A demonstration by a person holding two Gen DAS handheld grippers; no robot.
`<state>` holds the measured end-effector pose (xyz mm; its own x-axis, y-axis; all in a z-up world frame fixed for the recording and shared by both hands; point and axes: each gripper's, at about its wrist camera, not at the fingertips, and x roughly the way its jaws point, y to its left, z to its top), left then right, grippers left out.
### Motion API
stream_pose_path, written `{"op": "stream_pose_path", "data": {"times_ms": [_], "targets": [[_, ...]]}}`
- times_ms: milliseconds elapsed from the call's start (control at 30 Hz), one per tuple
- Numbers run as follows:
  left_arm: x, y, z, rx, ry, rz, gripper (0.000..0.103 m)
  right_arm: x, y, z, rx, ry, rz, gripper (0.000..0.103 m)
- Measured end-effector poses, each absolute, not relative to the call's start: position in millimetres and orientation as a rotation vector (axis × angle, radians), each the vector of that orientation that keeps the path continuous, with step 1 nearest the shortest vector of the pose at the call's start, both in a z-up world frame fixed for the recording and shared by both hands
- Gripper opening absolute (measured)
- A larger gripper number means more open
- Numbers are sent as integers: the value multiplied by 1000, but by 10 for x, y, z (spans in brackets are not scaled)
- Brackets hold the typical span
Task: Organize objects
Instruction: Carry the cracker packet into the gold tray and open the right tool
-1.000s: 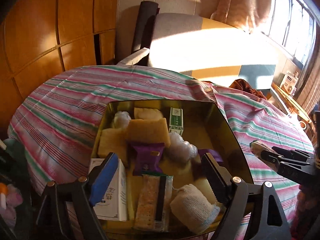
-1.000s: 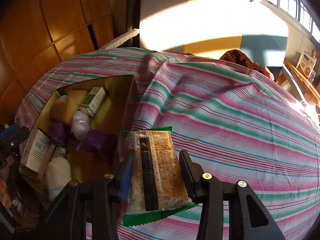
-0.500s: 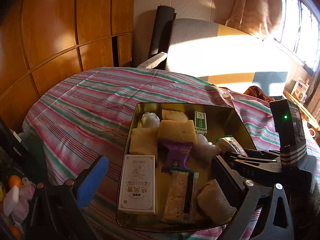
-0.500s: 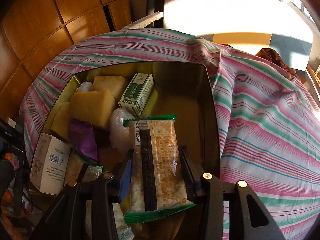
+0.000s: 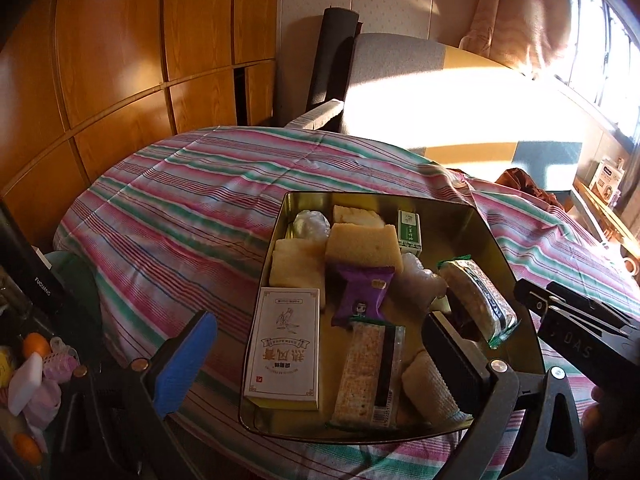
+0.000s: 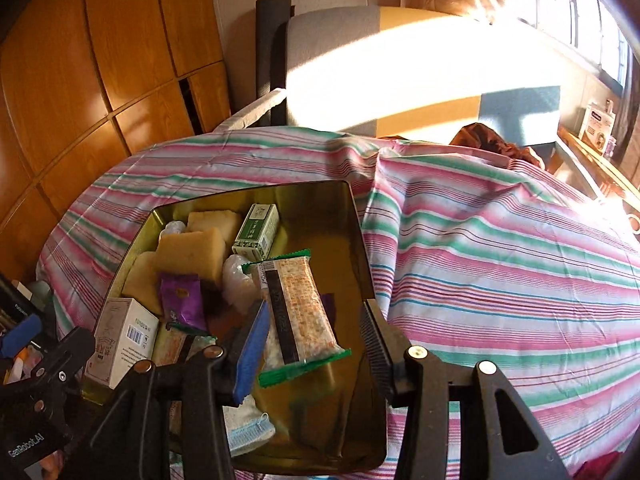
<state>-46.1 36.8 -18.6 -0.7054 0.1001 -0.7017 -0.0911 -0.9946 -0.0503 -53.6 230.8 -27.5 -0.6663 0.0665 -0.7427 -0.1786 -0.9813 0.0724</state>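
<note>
Right wrist view, lower centre: right gripper (image 6: pixel 316 340) with fingers spread wide, holding nothing. A cracker packet (image 6: pixel 298 312) with green crimped ends lies between the fingers, leaning on the blue left pad and clear of the ribbed black right one; whether it rests on the items beneath cannot be told.

Left wrist view, bottom: left gripper (image 5: pixel 320 354) also wide open and empty, blue pad at lower left, black finger at lower right, hovering at the near edge of the gold tin (image 5: pixel 460 216). The tin sits on a striped pink-and-green cloth (image 5: pixel 180 216) over the bench.

Inside the tin, near edge: white printed box (image 5: pixel 286 344) at left, a second cracker packet (image 5: pixel 370 372) at centre, a rolled gauze bandage (image 5: pixel 430 390) at right. Middle: purple snack wrapper (image 5: pixel 362 294), clear crinkled bag (image 5: pixel 418 280). The released cracker packet (image 5: pixel 478 300) lies at the tin's right side. Farther back: yellow sponge blocks (image 5: pixel 362 242), small green-and-white box (image 5: pixel 409 230).

A folded face mask (image 6: pixel 250 426) shows at bottom centre of the right wrist view.

Beyond the bench: grey chair (image 5: pixel 396 68), wooden wall panels (image 5: pixel 120 48), sunlit window at upper right.
</note>
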Motion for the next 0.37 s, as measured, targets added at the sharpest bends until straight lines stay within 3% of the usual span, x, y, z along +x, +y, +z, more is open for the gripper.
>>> {"op": "stream_pose_path", "data": {"times_ms": [367], "targets": [[-202, 239, -92, -1055, -17, 2888, 103, -154, 2128, -247, -1066, 126, 2768, 47]]}}
